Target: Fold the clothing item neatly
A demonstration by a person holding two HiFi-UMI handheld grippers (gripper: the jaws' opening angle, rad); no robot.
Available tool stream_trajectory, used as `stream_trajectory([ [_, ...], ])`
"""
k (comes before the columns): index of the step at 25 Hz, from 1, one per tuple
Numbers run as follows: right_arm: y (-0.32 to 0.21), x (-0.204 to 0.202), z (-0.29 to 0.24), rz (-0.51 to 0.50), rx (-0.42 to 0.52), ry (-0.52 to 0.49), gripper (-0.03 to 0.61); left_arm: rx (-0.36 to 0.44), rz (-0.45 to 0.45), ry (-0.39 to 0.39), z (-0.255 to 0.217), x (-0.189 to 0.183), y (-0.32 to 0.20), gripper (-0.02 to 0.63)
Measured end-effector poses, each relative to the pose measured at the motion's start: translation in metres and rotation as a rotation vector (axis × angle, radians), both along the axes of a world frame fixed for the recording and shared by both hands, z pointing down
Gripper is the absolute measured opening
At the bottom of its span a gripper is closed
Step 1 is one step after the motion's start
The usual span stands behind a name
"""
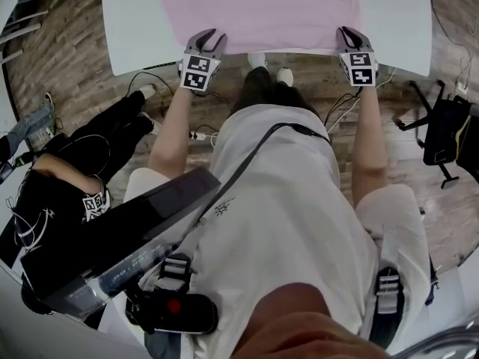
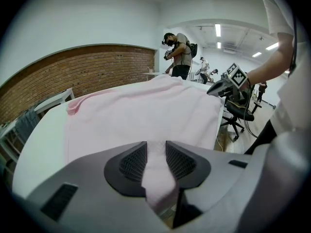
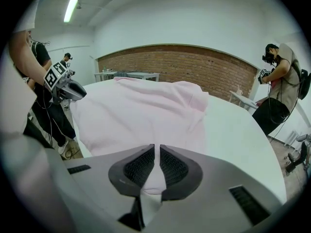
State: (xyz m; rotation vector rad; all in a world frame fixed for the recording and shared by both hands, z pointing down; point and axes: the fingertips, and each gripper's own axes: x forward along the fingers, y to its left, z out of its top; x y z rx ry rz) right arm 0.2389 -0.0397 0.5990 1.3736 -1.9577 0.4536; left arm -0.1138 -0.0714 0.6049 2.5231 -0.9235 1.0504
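A pale pink garment (image 1: 262,10) lies spread flat on the white table (image 1: 138,28), its near hem along the front edge. My left gripper (image 1: 209,36) holds the hem's left corner; in the left gripper view a thick bunch of pink cloth (image 2: 156,178) is pinched between its dark ribbed pads (image 2: 133,161). My right gripper (image 1: 346,33) is shut on the hem's right corner, with a thin fold of cloth (image 3: 155,176) between its nearly closed pads (image 3: 141,166). Each gripper shows in the other's view: the right gripper (image 2: 218,87) and the left gripper (image 3: 73,90).
A person in black (image 1: 67,178) sits on the floor at the left among cables (image 1: 202,134). A black stand (image 1: 441,133) is on the floor at the right. An office chair (image 2: 238,113) stands past the table's end. Other people (image 3: 279,81) stand near the brick wall (image 2: 97,67).
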Motion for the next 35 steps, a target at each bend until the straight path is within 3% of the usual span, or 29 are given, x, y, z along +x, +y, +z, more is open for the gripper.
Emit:
stream_trajectory([
  [7, 0.014, 0.005, 0.004, -0.010, 0.002, -0.022, 0.037, 0.023, -0.005, -0.029, -0.001, 0.004, 0.012, 0.123],
  [10, 0.015, 0.002, -0.001, -0.035, -0.011, -0.019, 0.038, 0.026, -0.063, -0.032, -0.007, -0.006, 0.008, 0.124],
  [12, 0.009, 0.009, -0.016, -0.022, 0.017, -0.030, 0.038, 0.047, -0.171, -0.031, -0.019, -0.025, -0.001, 0.124],
  [16, 0.016, 0.042, -0.029, 0.088, 0.044, -0.105, 0.089, 0.049, -0.516, 0.012, -0.035, -0.103, -0.002, 0.124],
  [19, 0.029, 0.064, -0.019, 0.133, 0.013, -0.126, 0.108, -0.042, -0.610, 0.028, -0.023, -0.137, 0.008, 0.129],
  [22, 0.025, 0.068, -0.013, 0.162, 0.000, -0.182, 0.109, -0.087, -0.592, 0.040, -0.016, -0.141, 0.010, 0.132],
  [26, -0.010, 0.056, -0.022, 0.172, 0.032, -0.230, 0.109, -0.039, -0.543, 0.044, -0.027, -0.127, -0.029, 0.132],
  [32, -0.086, -0.030, -0.027, -0.022, 0.049, -0.174, 0.108, 0.028, -0.327, 0.180, -0.049, -0.034, -0.111, 0.130],
  [35, -0.121, -0.072, -0.042, -0.105, 0.098, -0.159, 0.106, 0.063, -0.245, 0.185, -0.053, 0.012, -0.137, 0.130],
])
